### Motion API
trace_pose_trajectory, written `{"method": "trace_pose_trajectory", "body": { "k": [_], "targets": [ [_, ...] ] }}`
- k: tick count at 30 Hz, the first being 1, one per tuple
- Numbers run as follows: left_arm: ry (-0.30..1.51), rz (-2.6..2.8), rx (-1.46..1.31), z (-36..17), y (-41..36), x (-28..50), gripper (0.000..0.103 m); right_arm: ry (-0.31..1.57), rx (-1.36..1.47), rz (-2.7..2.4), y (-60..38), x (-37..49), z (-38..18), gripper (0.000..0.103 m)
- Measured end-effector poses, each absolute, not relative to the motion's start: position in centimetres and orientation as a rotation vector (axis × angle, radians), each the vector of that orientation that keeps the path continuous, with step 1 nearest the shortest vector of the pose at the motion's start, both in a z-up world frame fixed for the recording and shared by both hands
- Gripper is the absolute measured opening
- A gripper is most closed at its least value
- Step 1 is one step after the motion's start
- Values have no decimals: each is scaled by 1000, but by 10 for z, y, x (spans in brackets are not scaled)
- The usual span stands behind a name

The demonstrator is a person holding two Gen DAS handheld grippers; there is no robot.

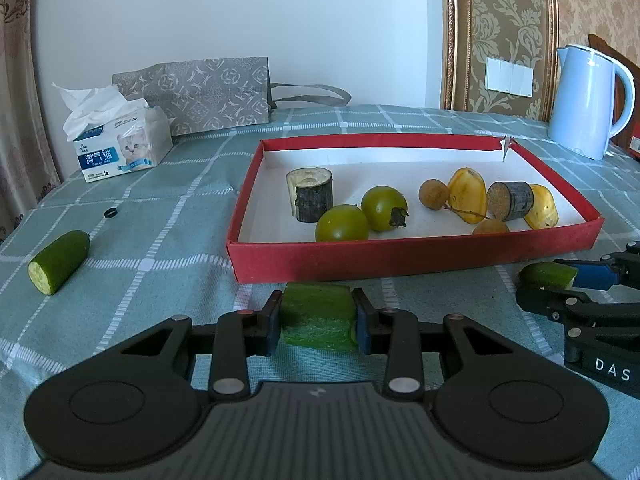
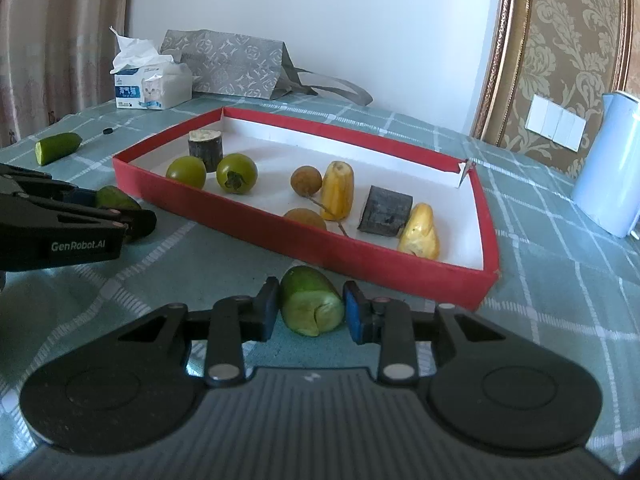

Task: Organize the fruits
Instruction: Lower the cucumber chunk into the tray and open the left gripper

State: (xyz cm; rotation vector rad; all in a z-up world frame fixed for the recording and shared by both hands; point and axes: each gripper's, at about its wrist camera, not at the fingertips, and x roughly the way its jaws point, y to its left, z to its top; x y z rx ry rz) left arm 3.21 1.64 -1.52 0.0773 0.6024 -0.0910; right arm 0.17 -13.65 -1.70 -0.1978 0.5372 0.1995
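Observation:
My left gripper point(image 1: 317, 316) is shut on a green cucumber piece point(image 1: 318, 314) just in front of the red tray point(image 1: 400, 254). My right gripper point(image 2: 310, 308) is shut on another cucumber piece point(image 2: 310, 306) near the tray's front wall point(image 2: 360, 256). The tray holds two green tomatoes point(image 1: 362, 216), two dark cane chunks point(image 1: 310, 198), two yellow fruit pieces point(image 1: 466, 196) and two brown longans point(image 1: 434, 194). A third cucumber piece point(image 1: 60, 260) lies on the cloth at the left. The right gripper shows at the right edge of the left wrist view point(image 1: 560, 280), the left gripper at the left of the right wrist view point(image 2: 132, 212).
A tissue box point(image 1: 120, 140) and a grey patterned bag point(image 1: 200, 94) stand at the back left. A pale blue kettle point(image 1: 588, 100) stands at the back right. A small black ring point(image 1: 110, 213) lies on the checked green tablecloth point(image 1: 160, 240).

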Motion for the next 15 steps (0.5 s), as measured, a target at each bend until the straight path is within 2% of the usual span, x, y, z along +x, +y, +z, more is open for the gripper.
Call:
{"method": "trace_pose_trajectory", "body": {
  "k": [9, 15],
  "targets": [
    [554, -115, 24, -3, 22, 20, 34, 534, -215, 193, -133, 1, -17, 32],
    [518, -158, 53, 20, 0, 33, 34, 531, -228, 190, -132, 1, -17, 32]
  ]
}}
